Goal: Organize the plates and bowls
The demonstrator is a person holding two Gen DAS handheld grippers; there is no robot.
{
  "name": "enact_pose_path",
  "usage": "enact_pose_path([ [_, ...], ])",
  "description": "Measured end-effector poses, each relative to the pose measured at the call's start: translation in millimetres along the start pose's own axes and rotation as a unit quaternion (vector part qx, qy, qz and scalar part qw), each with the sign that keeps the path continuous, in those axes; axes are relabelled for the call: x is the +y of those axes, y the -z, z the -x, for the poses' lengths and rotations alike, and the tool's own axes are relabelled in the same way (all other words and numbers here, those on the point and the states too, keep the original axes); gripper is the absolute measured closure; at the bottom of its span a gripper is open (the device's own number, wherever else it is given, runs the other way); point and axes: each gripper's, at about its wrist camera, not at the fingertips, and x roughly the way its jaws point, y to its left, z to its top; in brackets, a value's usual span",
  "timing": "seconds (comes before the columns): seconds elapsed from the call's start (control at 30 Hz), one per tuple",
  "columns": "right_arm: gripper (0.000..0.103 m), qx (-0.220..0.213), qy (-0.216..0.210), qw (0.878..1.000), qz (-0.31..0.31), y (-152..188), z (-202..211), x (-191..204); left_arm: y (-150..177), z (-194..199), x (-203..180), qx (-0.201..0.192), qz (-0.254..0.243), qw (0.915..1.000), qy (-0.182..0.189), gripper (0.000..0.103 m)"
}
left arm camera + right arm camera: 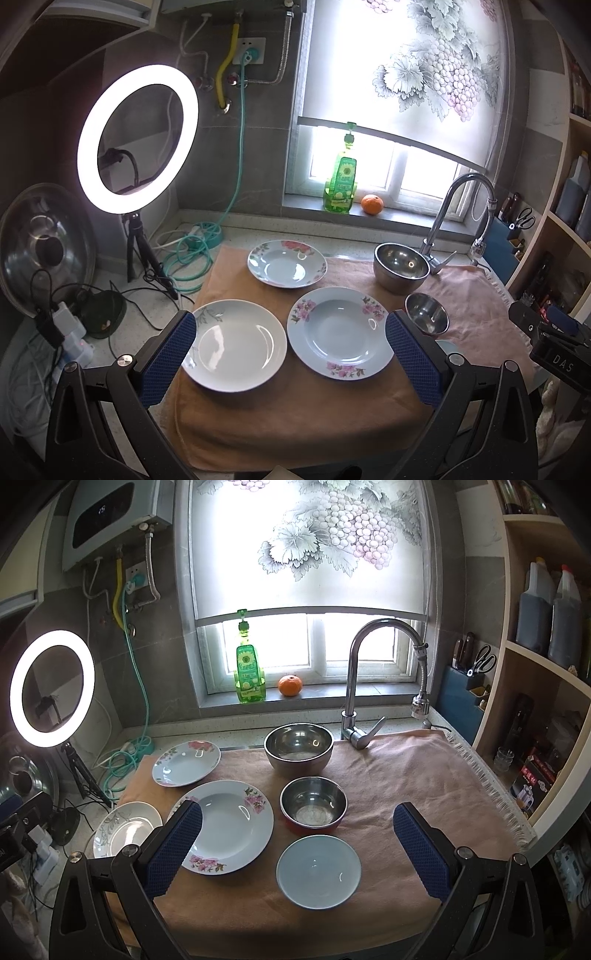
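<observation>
Both the left gripper and right gripper hover released above three plates, among them a flowered plate, and bowls, including a pale bowl, on a towel-covered surface.

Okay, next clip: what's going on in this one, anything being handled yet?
Nothing is held yet. Both the left gripper and right gripper hover open above the pinkish towel. Laid out separately on it are two floral-rimmed blue plates, a white plate with grey leaf print, a small pale blue bowl, a large steel bowl and a small steel bowl. Nothing is stacked.
</observation>
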Motion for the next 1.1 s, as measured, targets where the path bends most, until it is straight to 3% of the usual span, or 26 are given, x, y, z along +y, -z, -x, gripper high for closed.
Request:
enact_pose_path([
  [0.47, 0.001, 0.018, -0.002, 1.000, 0.001, 1, -18, -6, 3, -17, 12, 0.019, 0.013, 0.9997, -0.005, 0.001],
  [1.1, 0.001, 0.046, -0.072, 0.996, 0.037, -16, -54, 7, 17, -37, 35, 0.059, 0.070, 0.9957, -0.012, 0.007],
])
